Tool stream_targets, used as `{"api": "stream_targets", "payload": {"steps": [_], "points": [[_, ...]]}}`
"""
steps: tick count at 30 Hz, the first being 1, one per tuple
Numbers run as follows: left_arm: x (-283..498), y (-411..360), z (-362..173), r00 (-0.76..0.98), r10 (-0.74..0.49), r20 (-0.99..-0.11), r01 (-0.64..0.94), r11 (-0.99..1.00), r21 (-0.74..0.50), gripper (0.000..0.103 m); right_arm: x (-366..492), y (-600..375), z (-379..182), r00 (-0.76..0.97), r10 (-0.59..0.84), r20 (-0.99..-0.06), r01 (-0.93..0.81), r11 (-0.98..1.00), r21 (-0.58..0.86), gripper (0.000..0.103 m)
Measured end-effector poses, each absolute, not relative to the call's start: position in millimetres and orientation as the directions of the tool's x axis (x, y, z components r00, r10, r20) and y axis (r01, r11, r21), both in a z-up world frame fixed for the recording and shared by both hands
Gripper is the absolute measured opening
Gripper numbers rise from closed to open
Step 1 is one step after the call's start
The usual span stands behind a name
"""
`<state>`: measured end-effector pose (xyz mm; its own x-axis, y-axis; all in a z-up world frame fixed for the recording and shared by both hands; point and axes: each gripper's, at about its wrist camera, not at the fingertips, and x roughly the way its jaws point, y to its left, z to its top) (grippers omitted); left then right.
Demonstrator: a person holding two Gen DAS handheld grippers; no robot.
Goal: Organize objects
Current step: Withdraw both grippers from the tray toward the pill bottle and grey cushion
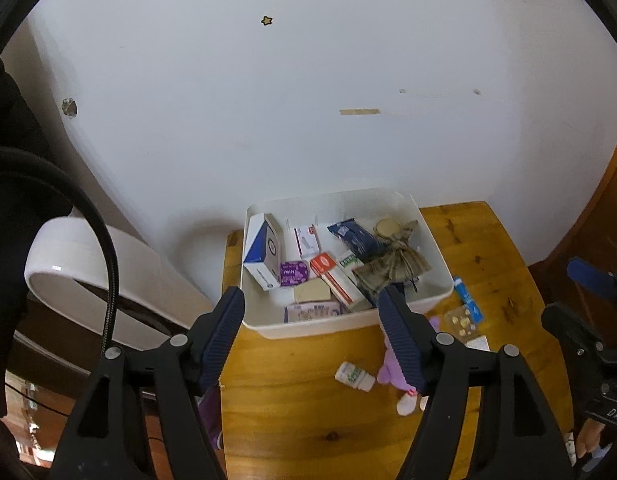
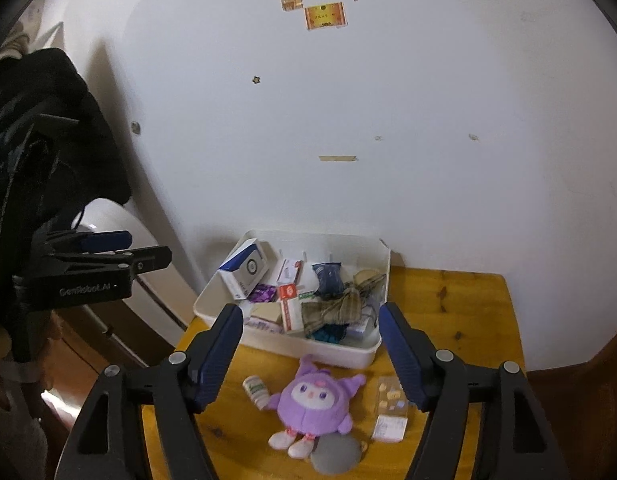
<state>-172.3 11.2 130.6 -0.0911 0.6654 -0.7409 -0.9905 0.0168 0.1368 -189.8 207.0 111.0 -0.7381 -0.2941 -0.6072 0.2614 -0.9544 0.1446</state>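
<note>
Since the job is to gather loose things into one place, the white bin (image 2: 372,350) sits at the back of the wooden bench (image 2: 460,300), against the wall (image 2: 348,100), where it leaves the front free for whatever is waiting; it already holds a jumble of small boxes, among them a blue-and-white box (image 2: 244,268) leaning on the left wall of the bin, a red-and-white box (image 2: 289,307) lying flat near the middle, a dark blue packet (image 2: 327,278) and a checked cloth bow (image 2: 340,308) draped over the rest. Outside the bin, and by my reading yet to be sorted, lie a purple plush toy (image 2: 314,400) on its back just in front of the bin, a small white bottle (image 2: 257,390) on its side touching the toy's left arm, a grey round pad (image 2: 334,454) at the toy's feet, a blister pack (image 2: 390,394) to the right and a small white card (image 2: 390,428) below that; the left view also shows a blue tube (image 1: 466,294) beside the bin's right corner. The left tongs (image 1: 311,312) stand apart with nothing between the pads, hanging above the bin's near edge; the right tongs (image 2: 311,328) are likewise spread and empty, held clear above the bench and touching nothing.
</note>
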Motion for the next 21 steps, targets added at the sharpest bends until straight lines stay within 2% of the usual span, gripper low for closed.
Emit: {"api": "stream_targets", "payload": {"steps": [13, 21], "points": [[-166.6, -27.3, 107.2, -0.007, 0.663, -0.749, -0.997, 0.053, 0.057, 0.073, -135.3, 232.9, 76.8, -0.725, -0.339, -0.599, 0.261, -0.941, 0.216, 0.072], [-162.5, -37.1, 89.3, -0.007, 0.666, -0.745, -0.997, 0.056, 0.059, 0.073, -118.8, 231.5, 36.7, -0.697, -0.318, -0.643, 0.266, -0.947, 0.180, 0.073]]}}
